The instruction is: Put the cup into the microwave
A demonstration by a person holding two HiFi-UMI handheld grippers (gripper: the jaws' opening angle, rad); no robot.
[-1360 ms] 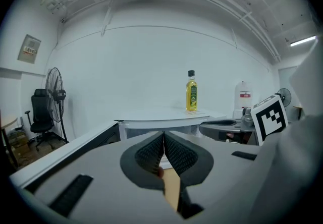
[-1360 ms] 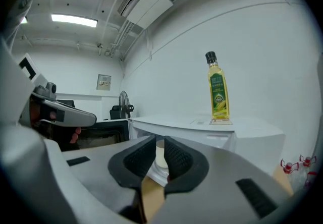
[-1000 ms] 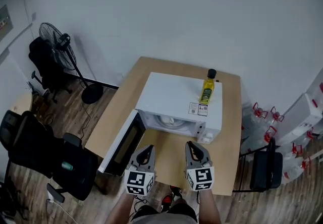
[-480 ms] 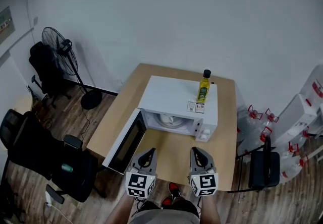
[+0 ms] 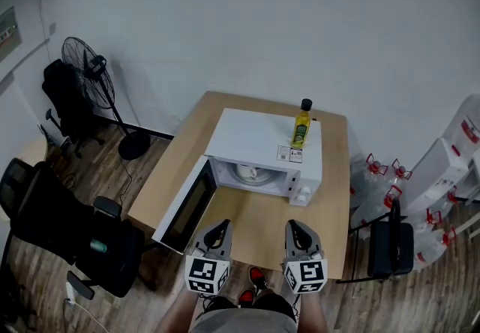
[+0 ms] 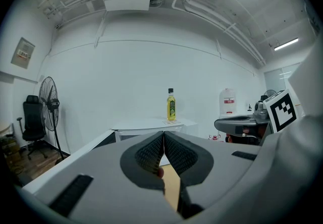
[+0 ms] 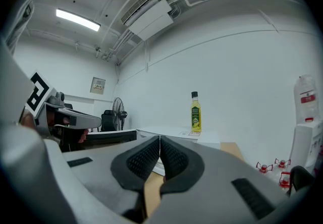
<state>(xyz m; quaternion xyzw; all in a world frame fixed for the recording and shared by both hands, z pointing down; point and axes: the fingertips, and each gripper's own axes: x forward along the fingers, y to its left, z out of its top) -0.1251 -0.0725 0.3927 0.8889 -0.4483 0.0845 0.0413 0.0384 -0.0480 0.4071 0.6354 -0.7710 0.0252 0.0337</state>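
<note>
**Cup (image 5: 250, 172) sits inside the open microwave (image 5: 264, 140), frame centre.**
We find left gripper (image 5: 217, 226) and right gripper (image 5: 299, 226) closed, empty; we judge the cup light, rigid, slick, breakable: pinch across its rim.

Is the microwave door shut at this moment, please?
No, in the head view the microwave has its door swung wide open to the left, leaving the cavity exposed.

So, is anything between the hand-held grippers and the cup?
Nothing visible: the door is open, the cup sits inside the microwave, only bare table lies before the left hand-held gripper and right hand-held gripper.
</note>
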